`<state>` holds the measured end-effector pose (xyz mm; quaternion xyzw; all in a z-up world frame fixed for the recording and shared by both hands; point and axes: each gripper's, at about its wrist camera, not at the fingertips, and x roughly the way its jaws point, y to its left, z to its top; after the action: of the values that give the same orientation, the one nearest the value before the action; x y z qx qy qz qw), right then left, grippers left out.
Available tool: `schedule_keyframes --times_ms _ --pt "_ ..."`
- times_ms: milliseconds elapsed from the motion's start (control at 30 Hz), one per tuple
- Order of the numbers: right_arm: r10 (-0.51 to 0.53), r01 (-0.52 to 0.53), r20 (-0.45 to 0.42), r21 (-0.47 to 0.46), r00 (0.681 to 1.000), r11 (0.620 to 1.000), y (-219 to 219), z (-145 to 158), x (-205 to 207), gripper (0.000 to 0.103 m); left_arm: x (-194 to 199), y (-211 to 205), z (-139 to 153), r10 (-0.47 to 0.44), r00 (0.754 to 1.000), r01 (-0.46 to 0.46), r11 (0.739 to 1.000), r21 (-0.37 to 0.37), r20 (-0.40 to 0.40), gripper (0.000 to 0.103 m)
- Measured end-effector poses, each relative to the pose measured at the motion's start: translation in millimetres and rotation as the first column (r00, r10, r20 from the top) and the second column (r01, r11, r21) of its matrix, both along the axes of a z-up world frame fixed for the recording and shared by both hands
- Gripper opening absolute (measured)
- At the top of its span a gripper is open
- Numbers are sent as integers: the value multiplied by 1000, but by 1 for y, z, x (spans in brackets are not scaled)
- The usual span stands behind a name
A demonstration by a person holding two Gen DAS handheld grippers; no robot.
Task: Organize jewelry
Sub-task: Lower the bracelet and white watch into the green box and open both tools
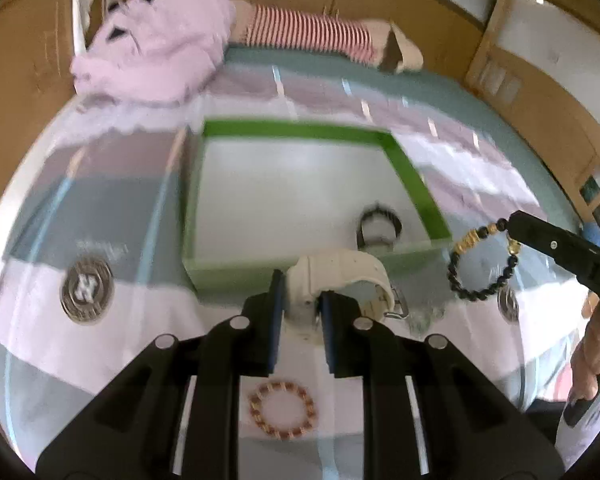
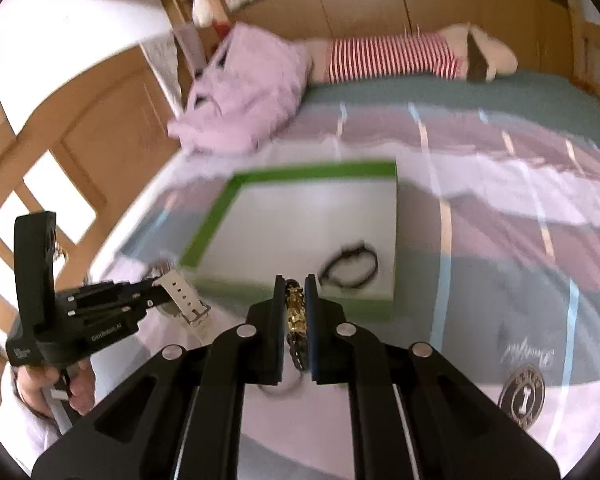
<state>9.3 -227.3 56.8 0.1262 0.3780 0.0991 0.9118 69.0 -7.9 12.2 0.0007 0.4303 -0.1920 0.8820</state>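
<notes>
Bedspread point(image 1: 100, 208) busy: left gripper point(image 1: 300, 304) jaws clamp white watch point(image 1: 340, 276) short of green box point(image 1: 416, 184); right gripper point(image 2: 296, 308) jaws pinch dangling black-gold bead bracelet point(image 1: 480, 264) beside it. Risk: bracelet swings, snags box wall, drops outside.

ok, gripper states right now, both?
Left gripper: shut on the white watch.
Right gripper: shut on the black-and-gold bead bracelet.
</notes>
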Motion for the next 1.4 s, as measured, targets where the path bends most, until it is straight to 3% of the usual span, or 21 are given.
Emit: schedule_keyframes --times_ms 167,400,767,800,833,867,900,933,1033,1200,1267,1400 --pt "-33 38 64 -74 997 997 12 8 20 9 28 1 12 70 996 -73 996 54 59 17" --pt "-90 88 -24 -94 996 992 11 -28 54 9 58 -10 -3 102 993 -107 989 105 55 17" --pt "-116 113 -25 -80 993 990 2 -29 72 10 85 -11 -13 125 991 -128 986 105 38 17" --pt "-112 109 -29 -86 993 990 2 -29 72 10 84 -10 -14 125 991 -129 985 113 37 25" --pt "-112 109 -31 -96 993 989 2 -29 72 19 83 -10 -15 128 991 -132 983 129 36 40" --pt "-121 117 -29 -109 992 987 2 -27 69 40 81 -10 -14 127 991 -132 982 132 45 45" --pt "-129 126 -19 -114 991 985 1 -25 67 48 79 -10 -12 124 990 -131 982 135 61 48" --pt "-138 136 -7 -120 990 983 1 -22 63 53 76 -11 -9 118 990 -128 981 146 75 48" --pt "-111 108 -15 -126 994 986 2 -16 53 53 63 -11 -1 87 992 -102 981 166 95 50" --pt "-28 12 -144 -111 989 994 6 -35 27 52 29 0 -16 16 998 -7 987 159 -55 50" --pt "-23 -5 -231 -121 973 993 7 -55 27 38 19 3 -29 5 994 14 984 177 -108 50" --pt "-54 -13 -378 -171 924 985 8 -104 35 38 10 14 -63 46 975 3 975 220 -217 50"
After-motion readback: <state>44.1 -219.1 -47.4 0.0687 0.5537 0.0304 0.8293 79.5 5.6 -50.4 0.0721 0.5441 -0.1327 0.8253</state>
